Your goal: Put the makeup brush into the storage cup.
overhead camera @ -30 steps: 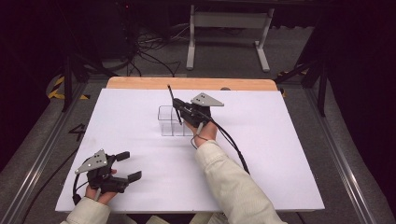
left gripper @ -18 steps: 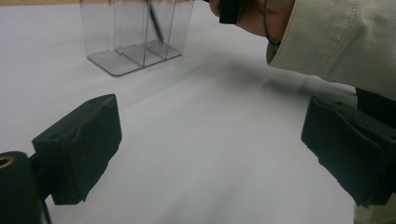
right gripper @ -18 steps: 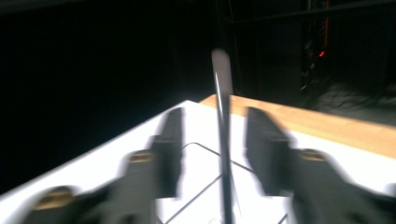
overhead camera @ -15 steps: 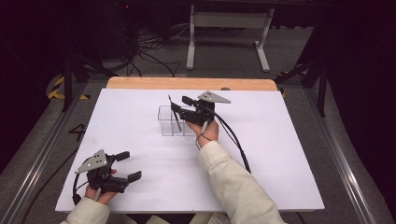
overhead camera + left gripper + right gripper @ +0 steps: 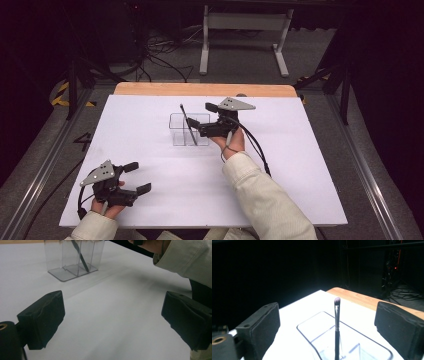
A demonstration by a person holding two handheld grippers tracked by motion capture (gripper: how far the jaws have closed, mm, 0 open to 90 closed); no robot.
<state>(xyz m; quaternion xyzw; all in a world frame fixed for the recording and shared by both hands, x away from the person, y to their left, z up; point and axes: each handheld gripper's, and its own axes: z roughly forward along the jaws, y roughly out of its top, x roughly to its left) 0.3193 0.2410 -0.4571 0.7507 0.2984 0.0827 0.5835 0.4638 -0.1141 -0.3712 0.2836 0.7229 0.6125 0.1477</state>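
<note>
A clear, divided plastic container (image 5: 189, 129) stands at the middle of the white table. A dark makeup brush (image 5: 187, 124) leans inside it, bristles up. Just right of the brush, my right gripper (image 5: 201, 116) is open; its jaws have just been opening. In the right gripper view the brush (image 5: 336, 315) rises from the container (image 5: 367, 338) between the wide-apart pads of the right gripper (image 5: 327, 325), touching neither. My left gripper (image 5: 138, 177) rests open near the front left edge. In its own view, the left gripper (image 5: 113, 322) has nothing between its jaws and faces the container (image 5: 72, 260).
The white table top (image 5: 300, 165) ends at a wooden strip (image 5: 200, 89) along the back. A pale sleeve (image 5: 185, 257) reaches in from the front toward the container. Beyond the table lie floor cables (image 5: 160, 60) and a metal stand (image 5: 245, 30).
The right gripper's jaws went from shut on the brush to wide open, and the hand drew back to the right and slightly up. The brush stays leaning in the container. The left gripper kept still.
</note>
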